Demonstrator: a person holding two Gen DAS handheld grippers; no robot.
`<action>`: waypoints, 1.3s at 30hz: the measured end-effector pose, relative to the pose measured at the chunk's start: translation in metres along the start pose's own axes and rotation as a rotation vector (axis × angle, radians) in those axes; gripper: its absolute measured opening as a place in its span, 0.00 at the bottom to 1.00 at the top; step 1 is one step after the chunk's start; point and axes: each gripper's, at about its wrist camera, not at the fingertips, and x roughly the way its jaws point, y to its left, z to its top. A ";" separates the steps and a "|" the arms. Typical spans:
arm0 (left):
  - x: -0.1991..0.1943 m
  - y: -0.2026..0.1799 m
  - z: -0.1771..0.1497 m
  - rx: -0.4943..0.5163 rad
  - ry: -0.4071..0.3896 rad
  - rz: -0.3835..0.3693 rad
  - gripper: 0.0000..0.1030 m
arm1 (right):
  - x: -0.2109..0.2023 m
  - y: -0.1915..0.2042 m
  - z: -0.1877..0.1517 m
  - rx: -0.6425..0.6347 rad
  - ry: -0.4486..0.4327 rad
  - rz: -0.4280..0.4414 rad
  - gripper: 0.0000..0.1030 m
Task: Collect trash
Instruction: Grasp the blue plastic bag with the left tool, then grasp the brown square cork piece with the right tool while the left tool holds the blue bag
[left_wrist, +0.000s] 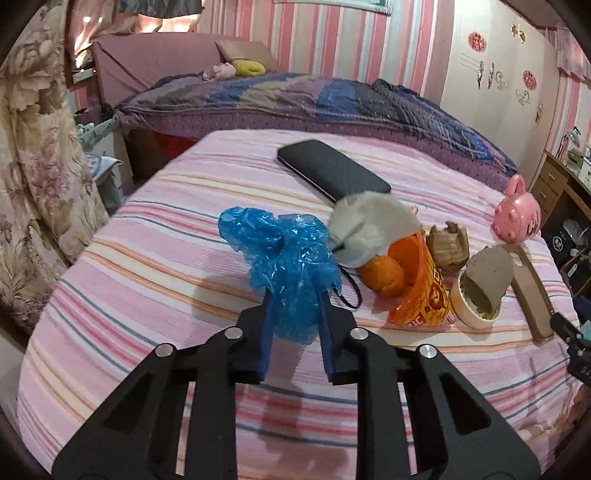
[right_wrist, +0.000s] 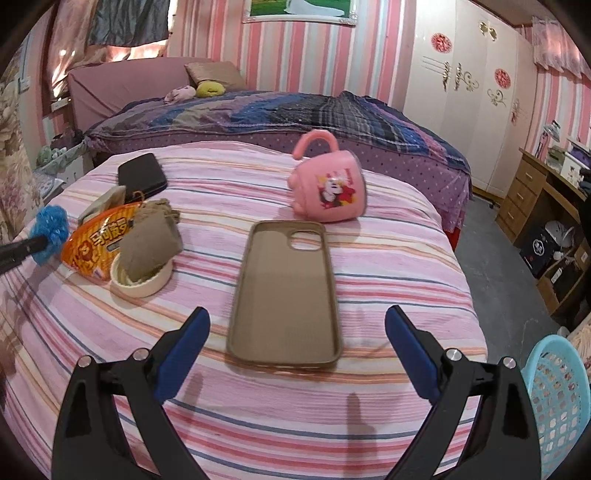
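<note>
My left gripper (left_wrist: 295, 295) is shut on a crumpled blue plastic bag (left_wrist: 284, 258) and holds it above the striped table; the bag also shows in the right wrist view (right_wrist: 50, 230). Beyond it lie an orange snack wrapper (left_wrist: 424, 291) with orange peel (left_wrist: 382, 275), a grey mask (left_wrist: 369, 225), crumpled brown paper (left_wrist: 447, 245) and a white paper cup (left_wrist: 476, 295) stuffed with brown paper. My right gripper (right_wrist: 295, 332) is open and empty above a tan phone case (right_wrist: 284, 291). A light blue mesh basket (right_wrist: 557, 402) stands at the lower right beside the table.
A pink cartoon mug (right_wrist: 328, 192) lies on its side behind the phone case. A black pouch (left_wrist: 332, 170) lies at the table's far side. A bed with a purple quilt (right_wrist: 277, 110) is behind, a wooden desk (right_wrist: 535, 199) at right.
</note>
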 end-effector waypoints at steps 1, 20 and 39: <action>-0.003 0.004 0.000 -0.005 -0.004 0.005 0.19 | 0.000 0.003 0.000 -0.008 -0.001 0.002 0.91; 0.003 0.038 0.004 -0.018 0.023 0.101 0.19 | 0.030 0.091 0.031 -0.175 0.000 0.136 0.90; -0.005 0.033 0.005 -0.016 0.011 0.098 0.19 | 0.026 0.094 0.031 -0.179 -0.022 0.191 0.55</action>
